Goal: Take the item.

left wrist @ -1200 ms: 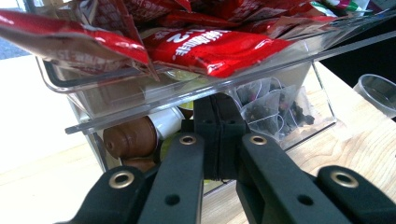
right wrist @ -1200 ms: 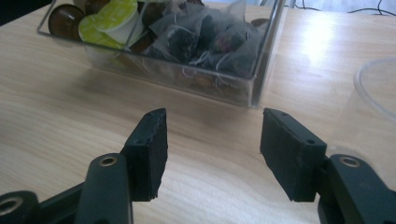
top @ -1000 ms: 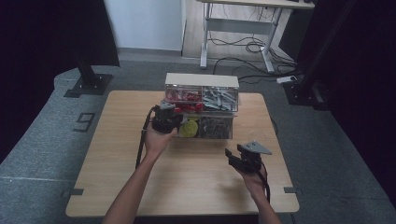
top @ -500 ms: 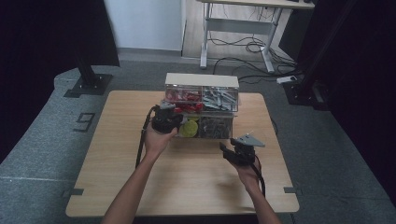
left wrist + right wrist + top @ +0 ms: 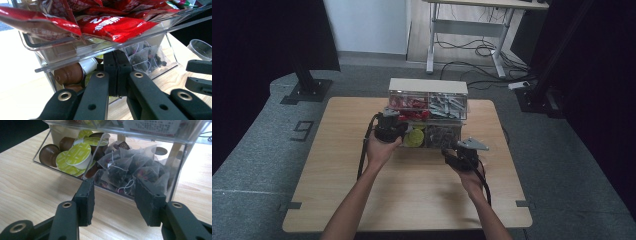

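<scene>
A clear two-tier organizer stands at the back middle of the table. Its upper tray holds red sachets. The lower drawer is tilted outward, with brown and green coffee capsules on one side and pyramid tea bags on the other. My left gripper is shut, its pads pressed together at the lower drawer's edge under the upper tray; I cannot tell if they pinch the clear wall. My right gripper is open in front of the tea-bag compartment. Its jaws have just been closing, with nothing between them.
The wooden table has bare room in front of the organizer and to both sides. My right gripper's jaws appear at the right in the left gripper view. A desk frame and cables stand on the floor beyond the table.
My right gripper has moved forward and left toward the organizer's lower right compartment, and its jaws have narrowed. The left gripper has stayed at the drawer.
</scene>
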The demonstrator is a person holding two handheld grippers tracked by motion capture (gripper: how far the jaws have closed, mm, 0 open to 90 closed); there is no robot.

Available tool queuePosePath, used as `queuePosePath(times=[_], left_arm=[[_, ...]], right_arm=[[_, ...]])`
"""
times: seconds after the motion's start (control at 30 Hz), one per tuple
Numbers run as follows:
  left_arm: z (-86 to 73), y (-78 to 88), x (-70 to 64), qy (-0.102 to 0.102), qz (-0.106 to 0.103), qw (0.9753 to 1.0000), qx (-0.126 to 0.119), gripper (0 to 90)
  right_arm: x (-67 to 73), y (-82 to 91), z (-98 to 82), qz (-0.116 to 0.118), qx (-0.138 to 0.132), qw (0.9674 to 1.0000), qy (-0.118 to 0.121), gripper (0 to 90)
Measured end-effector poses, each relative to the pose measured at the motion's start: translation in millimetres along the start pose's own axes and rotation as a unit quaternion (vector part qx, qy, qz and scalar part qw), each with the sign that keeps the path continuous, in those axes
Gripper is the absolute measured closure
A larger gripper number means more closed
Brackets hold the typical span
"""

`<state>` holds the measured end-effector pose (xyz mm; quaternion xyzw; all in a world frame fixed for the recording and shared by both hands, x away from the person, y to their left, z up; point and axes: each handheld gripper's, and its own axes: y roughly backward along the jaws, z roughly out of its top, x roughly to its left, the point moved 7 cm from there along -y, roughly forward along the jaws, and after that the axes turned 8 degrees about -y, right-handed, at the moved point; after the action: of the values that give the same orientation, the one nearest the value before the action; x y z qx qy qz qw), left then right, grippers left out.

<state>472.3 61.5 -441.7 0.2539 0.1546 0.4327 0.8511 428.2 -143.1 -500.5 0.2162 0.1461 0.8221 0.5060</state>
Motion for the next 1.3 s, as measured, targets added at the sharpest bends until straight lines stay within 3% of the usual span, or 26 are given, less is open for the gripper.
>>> queuePosePath(times=[0.4,1.1,1.3], left_arm=[[-0.3,-0.3,0.2,0.001,-0.003,1.0000,0.000,89.3],[-0.4,-2.0,-0.7,0.003,-0.011,0.9999,-0.003,88.9],[-0.9,-2.3,-0.5,0.004,-0.011,0.9999,-0.005,88.9]], right_arm=[[7.5,-21.3,7.4,0.008,0.011,0.9999,0.002,54.3],[12.0,-47.3,10.2,-0.005,0.027,0.9994,0.020,55.5],[8.3,-53.5,12.1,-0.009,0.025,0.9996,0.011,57.0]])
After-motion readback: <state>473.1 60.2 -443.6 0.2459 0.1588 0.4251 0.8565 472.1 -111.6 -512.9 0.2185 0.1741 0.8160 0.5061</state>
